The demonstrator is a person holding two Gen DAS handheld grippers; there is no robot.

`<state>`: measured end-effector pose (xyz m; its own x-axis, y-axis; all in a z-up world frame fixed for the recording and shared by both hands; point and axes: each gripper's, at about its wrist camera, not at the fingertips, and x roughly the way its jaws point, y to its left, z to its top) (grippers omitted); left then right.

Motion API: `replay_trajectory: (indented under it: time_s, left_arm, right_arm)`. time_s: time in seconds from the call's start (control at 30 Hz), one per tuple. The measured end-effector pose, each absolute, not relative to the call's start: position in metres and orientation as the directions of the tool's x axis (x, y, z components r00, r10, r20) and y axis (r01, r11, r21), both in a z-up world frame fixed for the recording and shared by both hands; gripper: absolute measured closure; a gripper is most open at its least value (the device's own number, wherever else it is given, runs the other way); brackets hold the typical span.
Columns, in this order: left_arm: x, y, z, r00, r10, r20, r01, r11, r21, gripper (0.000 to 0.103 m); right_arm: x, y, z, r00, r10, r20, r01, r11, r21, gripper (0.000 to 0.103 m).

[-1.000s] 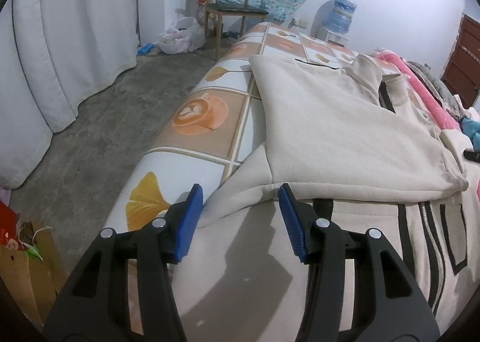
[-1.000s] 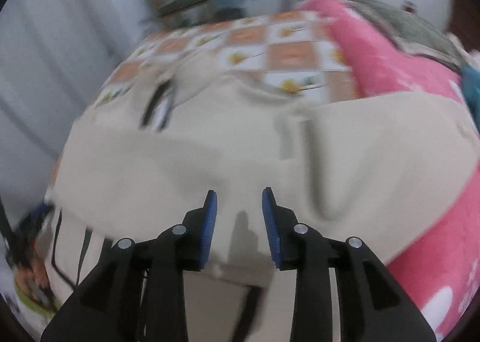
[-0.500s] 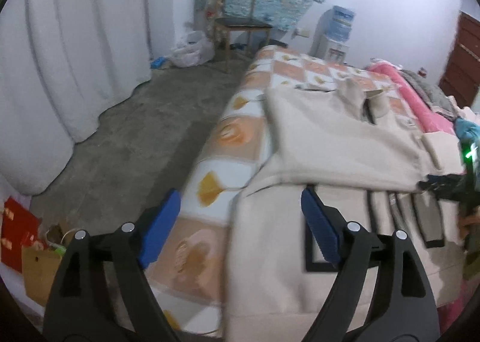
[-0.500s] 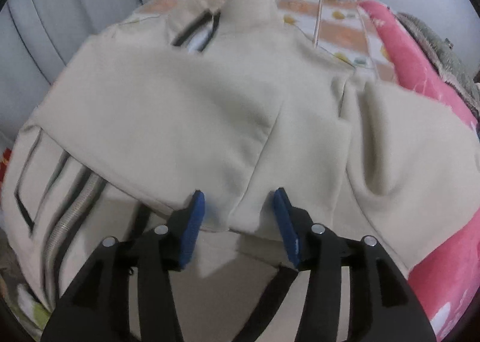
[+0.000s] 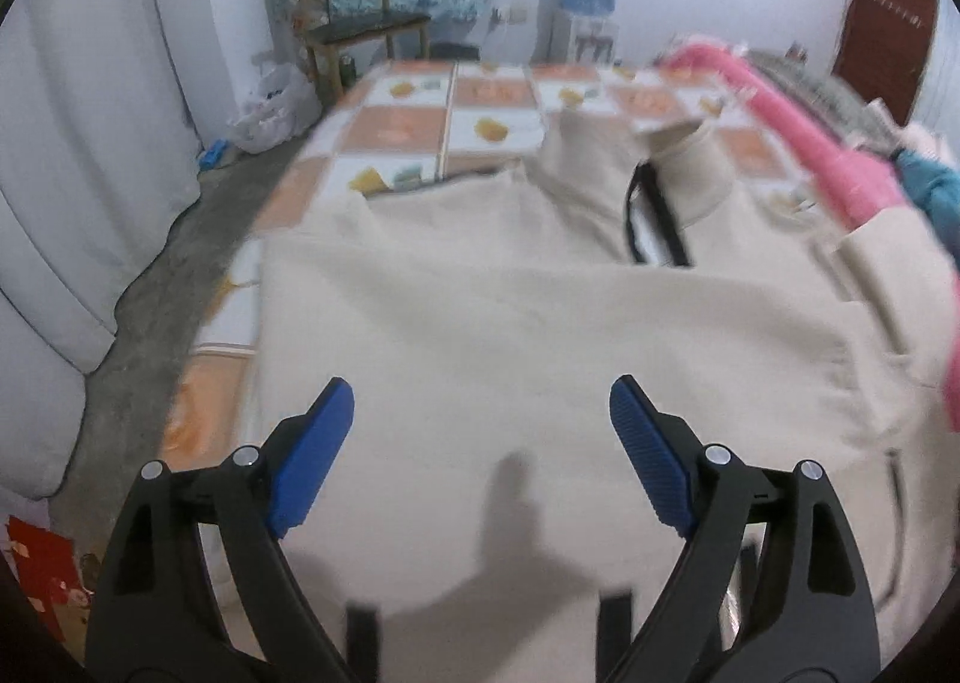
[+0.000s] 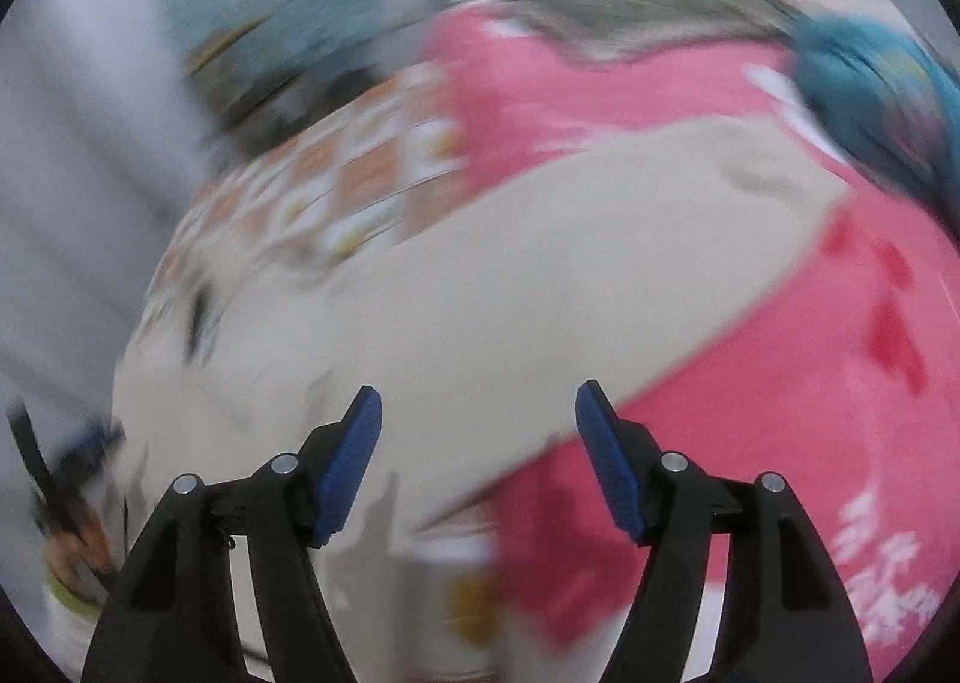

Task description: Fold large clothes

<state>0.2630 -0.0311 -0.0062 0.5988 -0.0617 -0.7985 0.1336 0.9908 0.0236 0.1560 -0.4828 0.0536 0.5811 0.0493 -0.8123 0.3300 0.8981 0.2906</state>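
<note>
place: home bedroom, likely | cues: bed (image 5: 492,101), chair (image 5: 360,23), curtain (image 5: 90,143), water dispenser (image 5: 585,11)

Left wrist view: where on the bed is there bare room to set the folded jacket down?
Bare patterned bedcover lies beyond the beige jacket's collar, toward the chair and water dispenser; a narrow strip runs along the bed's floor-side edge. The pink blanket side is crowded with piled clothes.

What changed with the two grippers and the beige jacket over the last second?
Both grippers' jaws have just been opening. The left gripper let go of the jacket's folded edge and pulled back above it; the right gripper swung toward the pink blanket, nothing between its jaws. The jacket stays folded on the bed.
</note>
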Motion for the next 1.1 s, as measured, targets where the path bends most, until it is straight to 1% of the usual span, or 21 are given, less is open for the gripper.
replay_trajectory:
  time_s: [0.1, 0.13, 0.23, 0.3, 0.4, 0.57, 0.6, 0.63, 0.67, 0.7, 0.77, 0.9, 1.1]
  left_arm:
    - [0.277, -0.036, -0.03, 0.576, -0.022, -0.817, 0.11, 0.993, 0.051, 0.019]
    - [0.279, -0.035, -0.035, 0.568, -0.023, -0.823, 0.108, 0.993, 0.047, 0.018]
    - [0.275, -0.031, -0.04, 0.596, -0.046, -0.802, 0.107, 0.994, 0.023, 0.018]
    - [0.273, -0.031, -0.04, 0.6, -0.05, -0.798, 0.11, 0.994, 0.02, 0.017]
    - [0.272, -0.03, -0.04, 0.602, -0.049, -0.797, 0.107, 0.994, 0.02, 0.017]
    - [0.271, -0.03, -0.04, 0.602, -0.05, -0.797, 0.106, 0.994, 0.018, 0.017]
    - [0.271, -0.03, -0.04, 0.602, -0.049, -0.797, 0.107, 0.994, 0.019, 0.017]
    - [0.271, -0.03, -0.04, 0.601, -0.05, -0.797, 0.107, 0.994, 0.019, 0.016]
    - [0.271, -0.03, -0.04, 0.602, -0.05, -0.797, 0.106, 0.994, 0.018, 0.016]
    - [0.27, -0.03, -0.04, 0.602, -0.05, -0.797, 0.106, 0.994, 0.018, 0.016]
    - [0.271, -0.03, -0.04, 0.602, -0.049, -0.797, 0.106, 0.994, 0.018, 0.016]
    - [0.271, -0.03, -0.04, 0.602, -0.049, -0.797, 0.106, 0.994, 0.019, 0.016]
    - [0.271, -0.03, -0.04, 0.602, -0.046, -0.797, 0.104, 0.994, 0.021, 0.015]
  right_arm:
    - [0.153, -0.559, 0.042, 0.567, 0.007, -0.824, 0.483, 0.808, 0.338, 0.037]
    - [0.155, -0.581, 0.037, 0.565, -0.003, -0.825, 0.519, 0.779, 0.353, 0.037]
    - [0.159, -0.638, 0.02, 0.576, -0.023, -0.817, 0.615, 0.671, 0.414, 0.038]
    - [0.164, -0.658, 0.012, 0.588, -0.032, -0.808, 0.644, 0.622, 0.444, 0.038]
    - [0.177, -0.682, 0.003, 0.593, -0.076, -0.802, 0.685, 0.571, 0.452, 0.042]
    - [0.193, -0.713, -0.018, 0.609, -0.116, -0.784, 0.731, 0.465, 0.499, 0.054]
    - [0.194, -0.719, -0.02, 0.612, -0.126, -0.78, 0.735, 0.455, 0.503, 0.058]
    - [0.196, -0.722, -0.021, 0.609, -0.14, -0.781, 0.741, 0.45, 0.498, 0.065]
    - [0.196, -0.726, -0.022, 0.606, -0.148, -0.782, 0.745, 0.45, 0.492, 0.069]
    - [0.199, -0.727, -0.022, 0.595, -0.162, -0.787, 0.751, 0.459, 0.474, 0.077]
    - [0.202, -0.725, -0.02, 0.58, -0.18, -0.794, 0.756, 0.483, 0.443, 0.092]
    - [0.194, -0.706, 0.009, 0.609, -0.211, -0.765, 0.726, 0.538, 0.429, 0.094]
    - [0.177, -0.648, 0.087, 0.713, -0.212, -0.669, 0.6, 0.678, 0.424, 0.095]
